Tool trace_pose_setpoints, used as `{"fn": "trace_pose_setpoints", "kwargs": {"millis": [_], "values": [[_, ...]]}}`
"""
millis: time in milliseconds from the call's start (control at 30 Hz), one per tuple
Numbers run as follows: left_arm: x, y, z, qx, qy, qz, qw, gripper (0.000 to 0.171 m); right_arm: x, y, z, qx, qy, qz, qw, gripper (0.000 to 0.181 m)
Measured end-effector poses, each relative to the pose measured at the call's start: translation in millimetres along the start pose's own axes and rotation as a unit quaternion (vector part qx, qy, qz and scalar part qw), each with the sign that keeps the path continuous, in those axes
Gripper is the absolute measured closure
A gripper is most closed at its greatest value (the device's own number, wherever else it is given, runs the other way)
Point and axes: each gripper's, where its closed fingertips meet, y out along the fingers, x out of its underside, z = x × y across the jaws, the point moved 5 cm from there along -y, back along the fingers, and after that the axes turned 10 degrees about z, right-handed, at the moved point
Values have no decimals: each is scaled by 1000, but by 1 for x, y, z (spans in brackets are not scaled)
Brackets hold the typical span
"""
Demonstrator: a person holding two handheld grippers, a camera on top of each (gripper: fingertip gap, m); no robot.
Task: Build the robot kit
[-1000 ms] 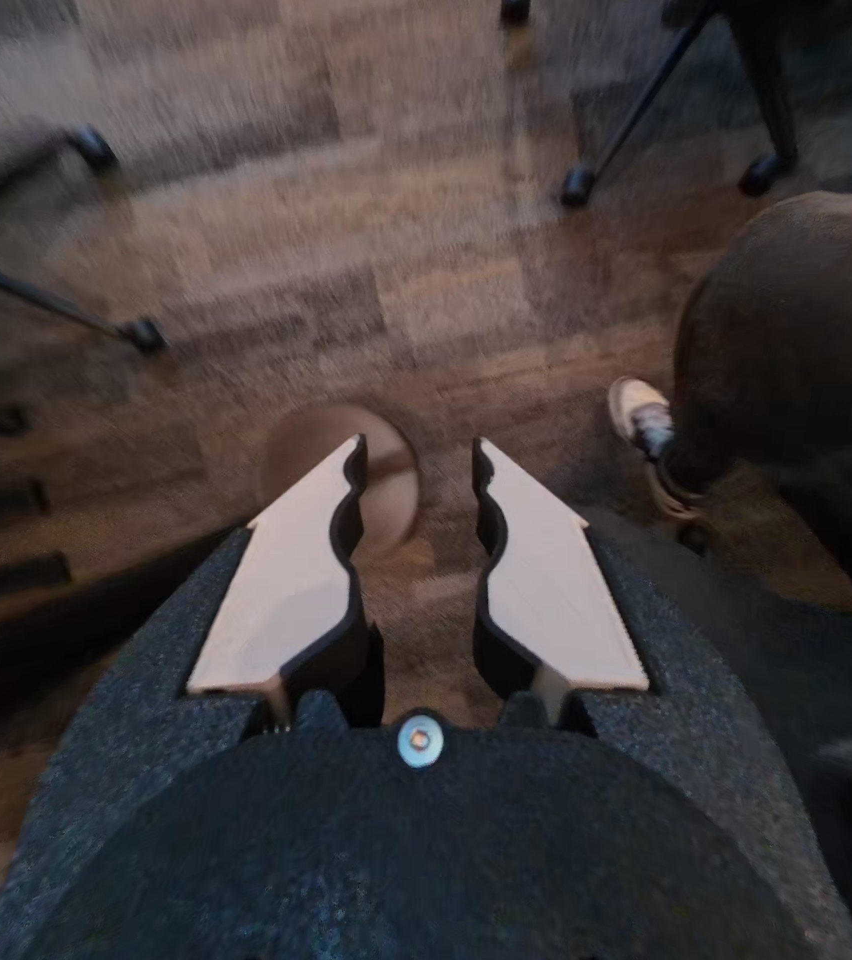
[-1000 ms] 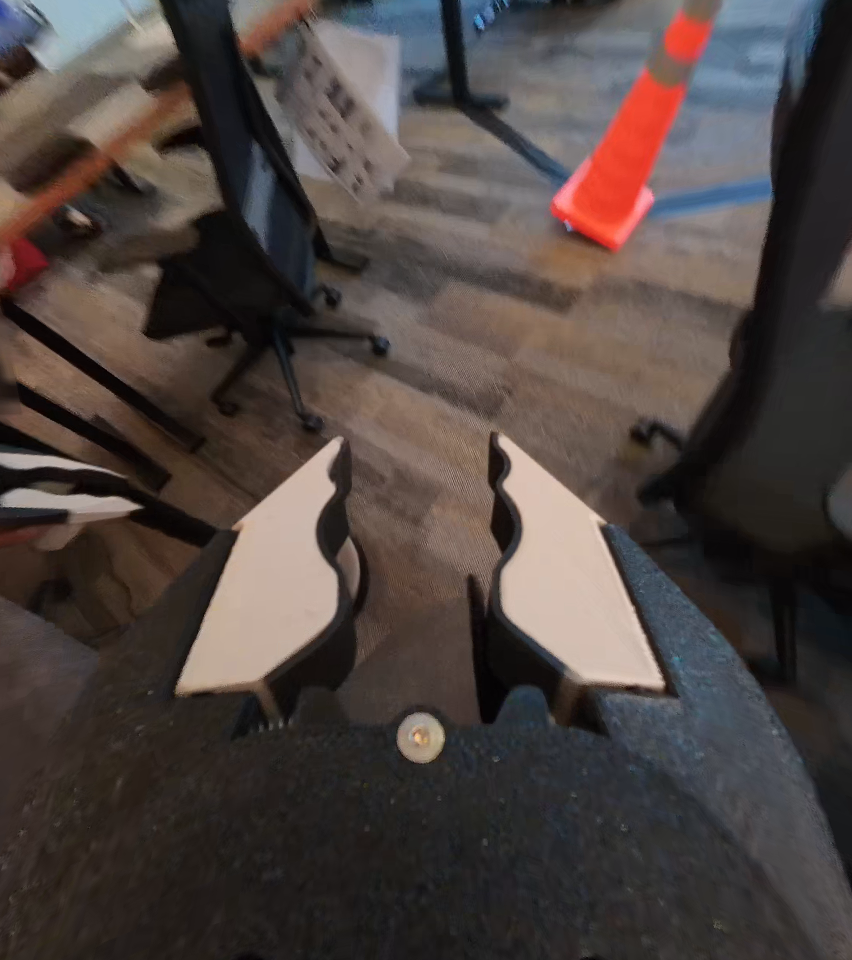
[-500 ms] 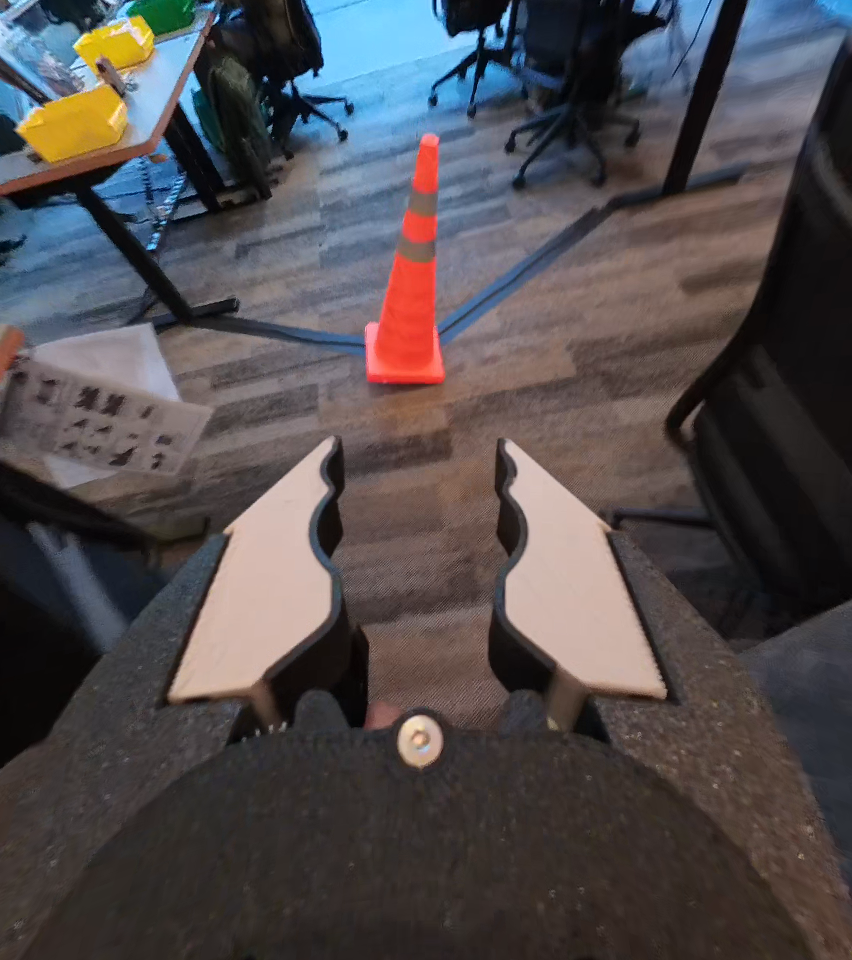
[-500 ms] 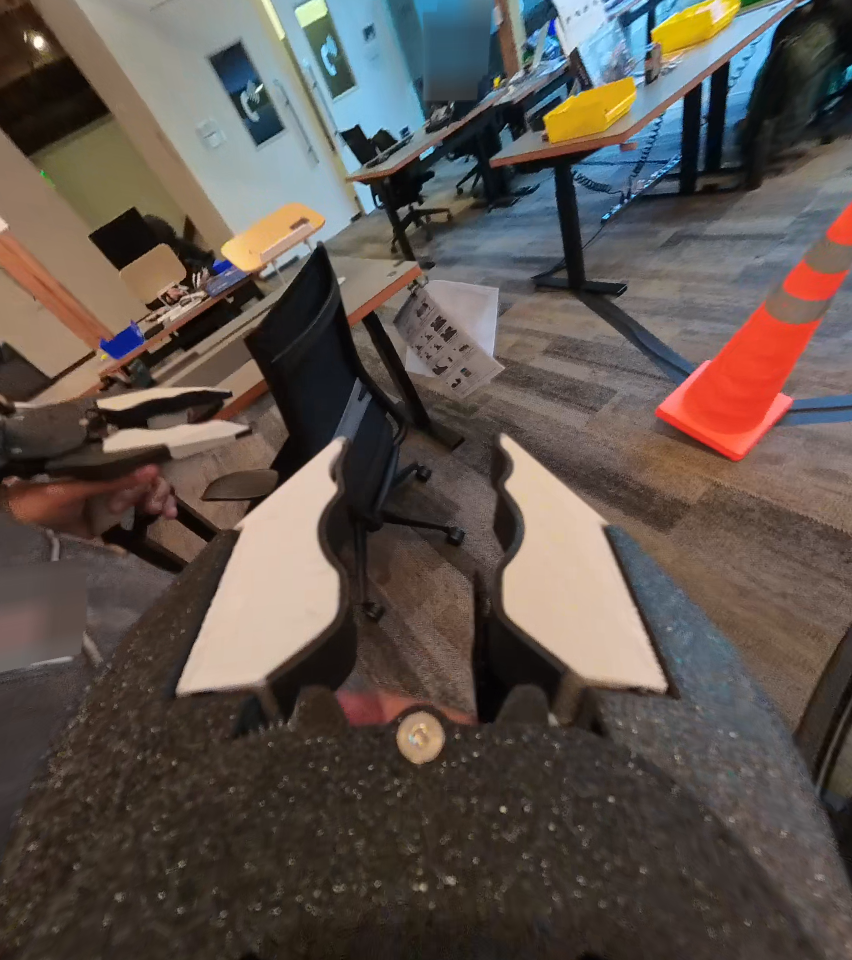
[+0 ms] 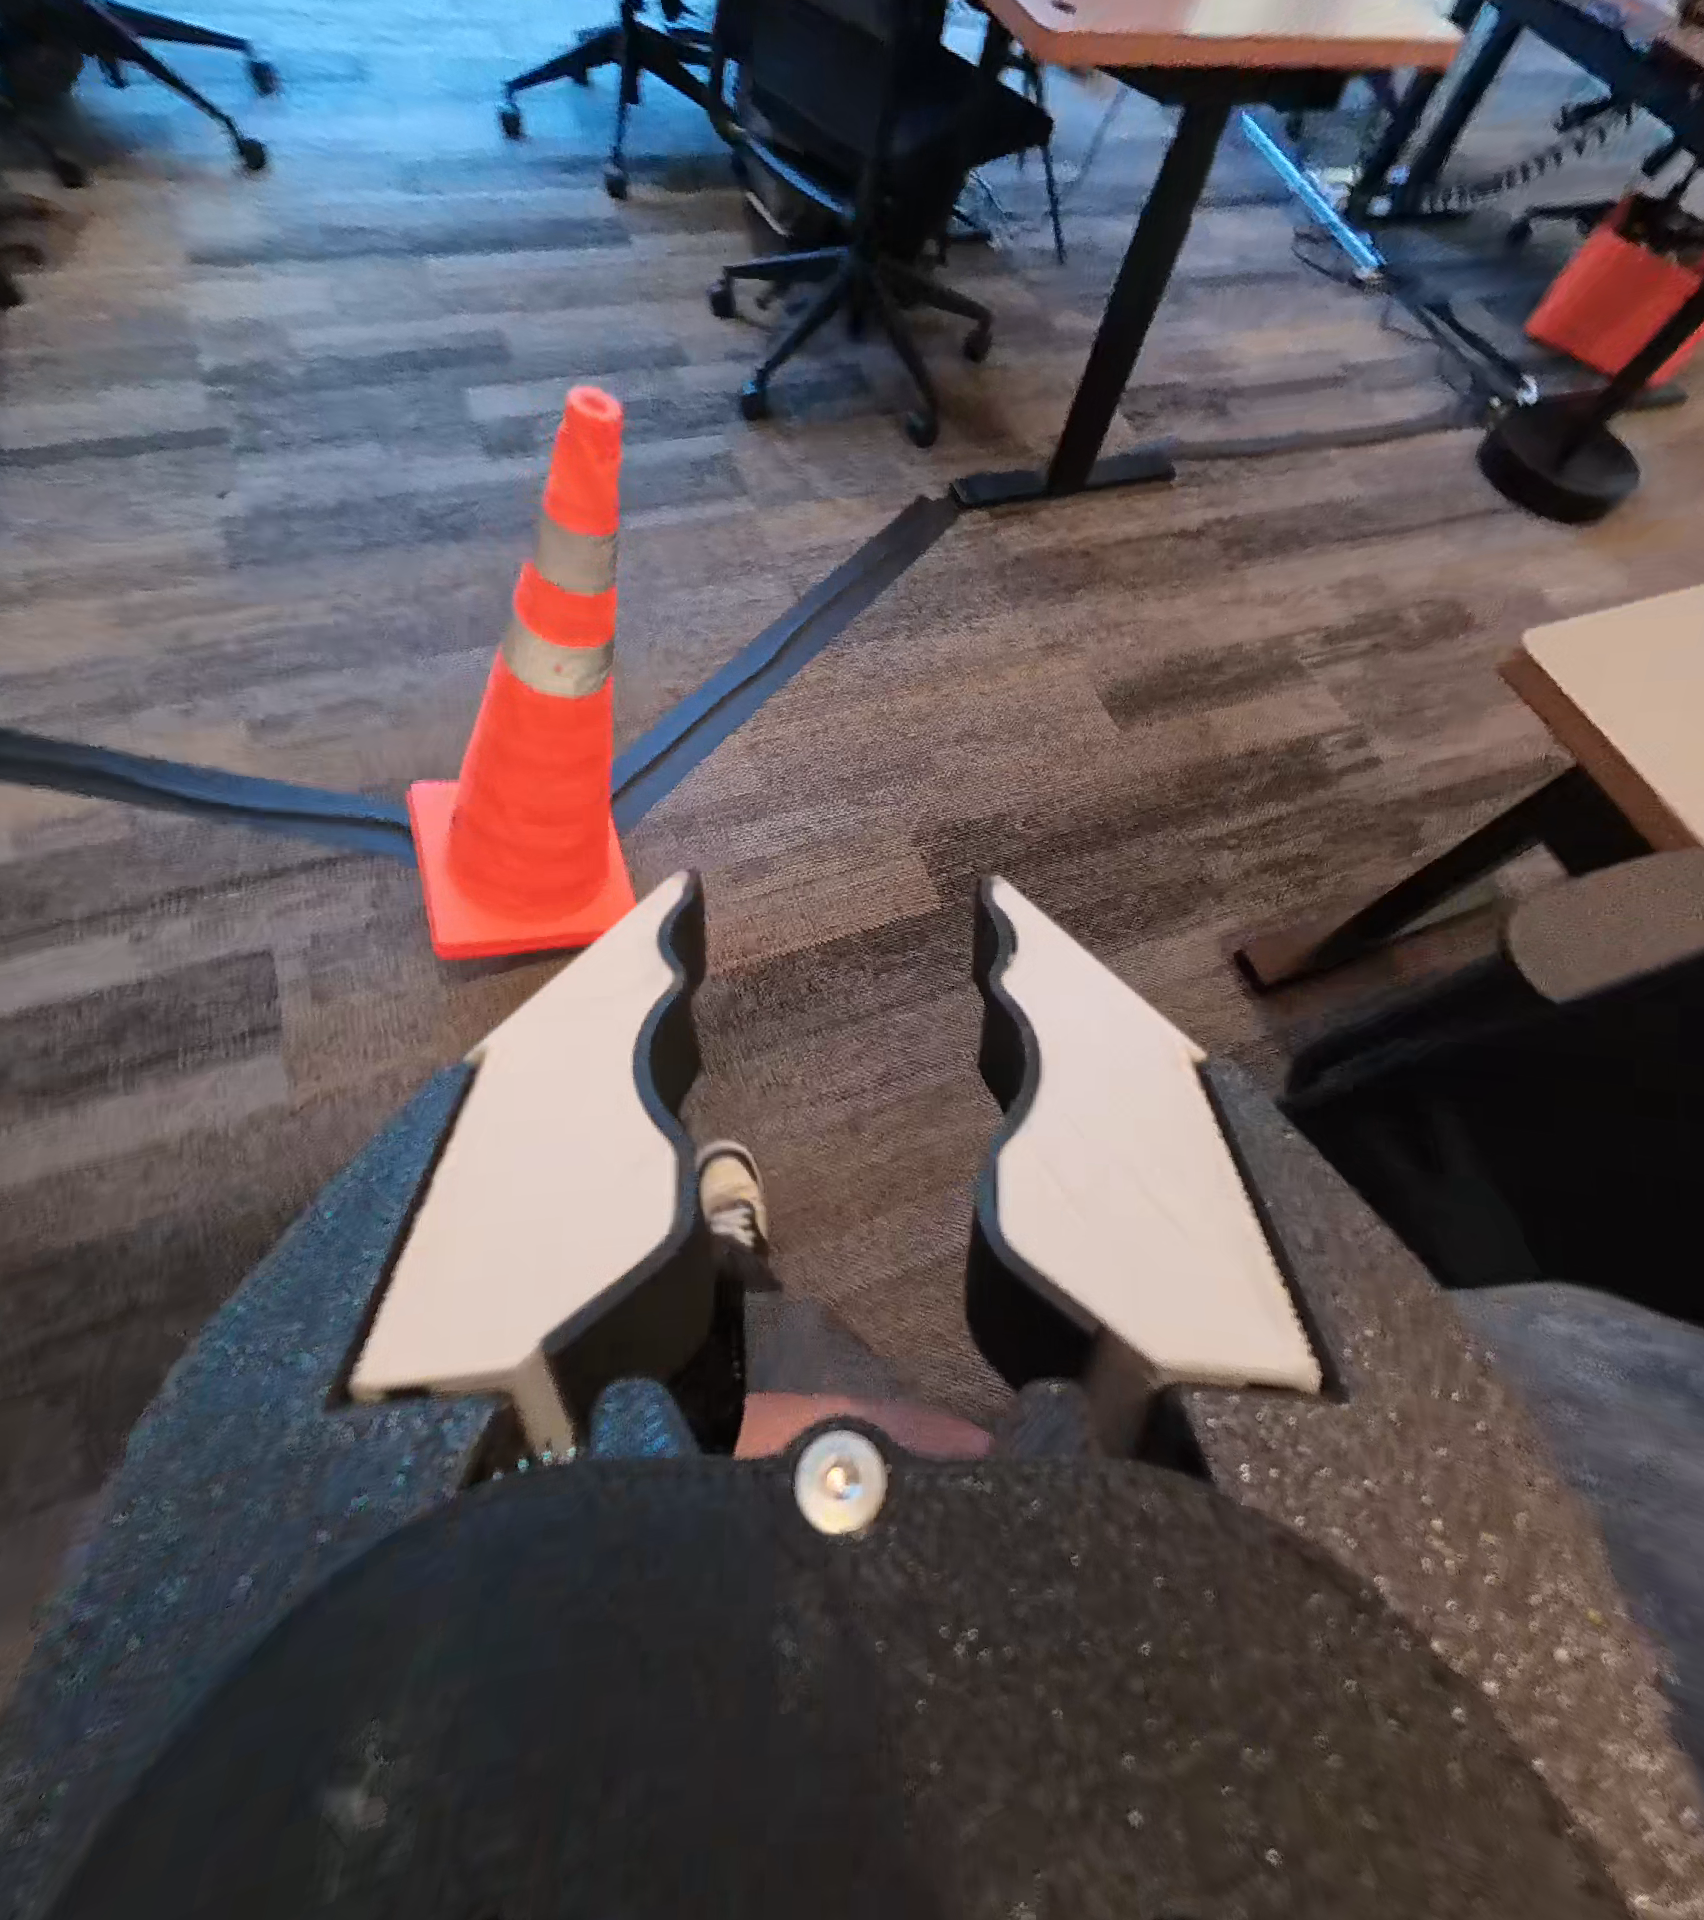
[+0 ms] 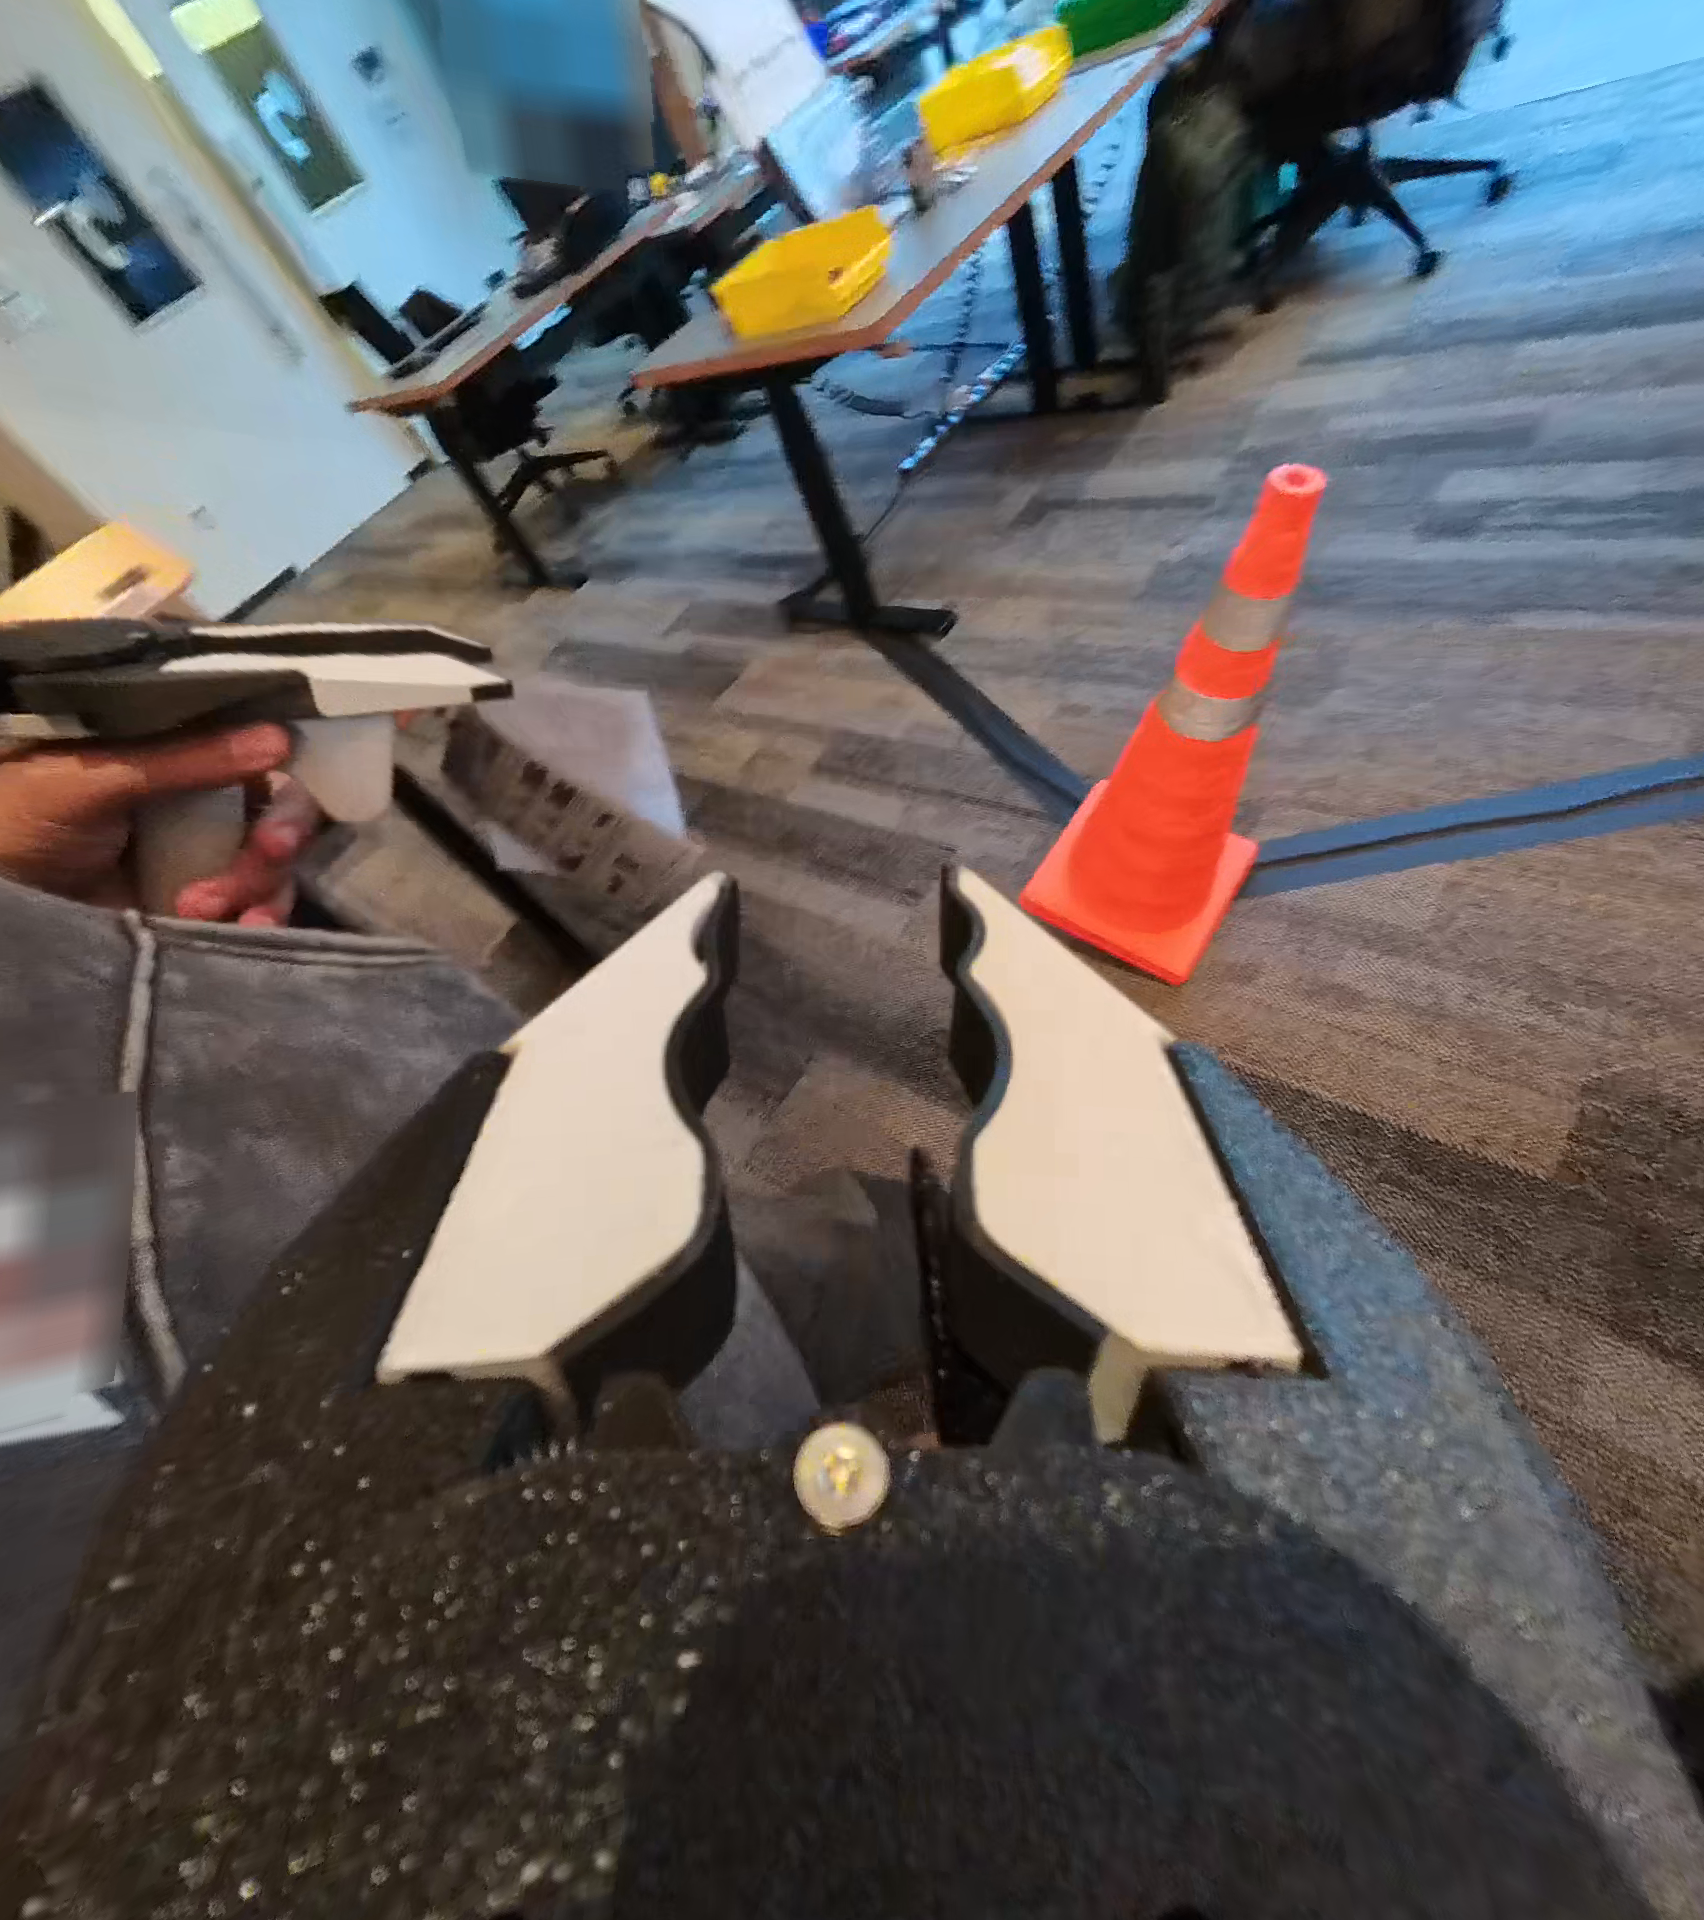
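My left gripper [image 5: 837,904] is open and empty, held in the air above the carpeted floor [image 5: 1035,727]. An orange traffic cone [image 5: 541,717] with grey bands stands just beyond its left finger. My right gripper [image 6: 837,899] is open and empty too, also over the floor, with the same cone [image 6: 1191,758] ahead to its right. The left gripper also shows in the right wrist view [image 6: 474,670], held in a hand [image 6: 100,800] at the far left. A shoe [image 5: 734,1195] shows on the floor between the left fingers.
A black cable cover [image 5: 775,655] runs across the floor past the cone. Desks [image 5: 1232,31] and office chairs [image 5: 858,166] stand beyond. A light table corner [image 5: 1689,707] is at right. Yellow bins [image 6: 806,270] sit on a far desk. An orange box [image 5: 1637,291] sits at far right.
Both grippers have swung up from pointing at the floor to face the room. The left view has turned right, so the cone moved left. Both have stayed open.
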Motion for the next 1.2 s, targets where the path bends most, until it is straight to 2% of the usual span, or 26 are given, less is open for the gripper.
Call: {"fn": "trace_pose_setpoints", "kwargs": {"millis": [133,200,267,400,500,667,733,800,867,967,1067,1200], "values": [[-50,133,-27,66,65,-43,995,120,-24,61,77,97,41,-25,994,137],[-80,195,-25,122,86,-47,988,121,-49,83,109,131,71,-11,989,136],[-95,258,-21,172,123,-81,974,121,-64,98,144,174,78,-17,982,135],[-121,379,7,251,163,-112,947,121,-86,111,230,264,115,-10,957,136],[-133,473,44,290,176,-129,932,121,-92,110,312,324,166,21,931,137],[-153,626,149,342,197,-156,905,122,-109,89,469,402,243,54,881,137],[-166,687,203,357,208,-173,894,124,-125,72,532,427,259,54,865,138],[-192,738,267,392,207,-179,878,124,-151,49,583,449,266,55,851,137],[-219,786,331,433,228,-166,856,124,-178,24,629,476,256,65,839,141],[-248,856,413,472,272,-146,826,124,-203,-10,693,510,262,49,818,139],[-253,926,489,500,278,-165,803,124,-224,-39,750,544,262,59,795,140],[-250,1026,596,527,276,-187,782,125,-229,-72,827,574,303,94,755,141]]}}
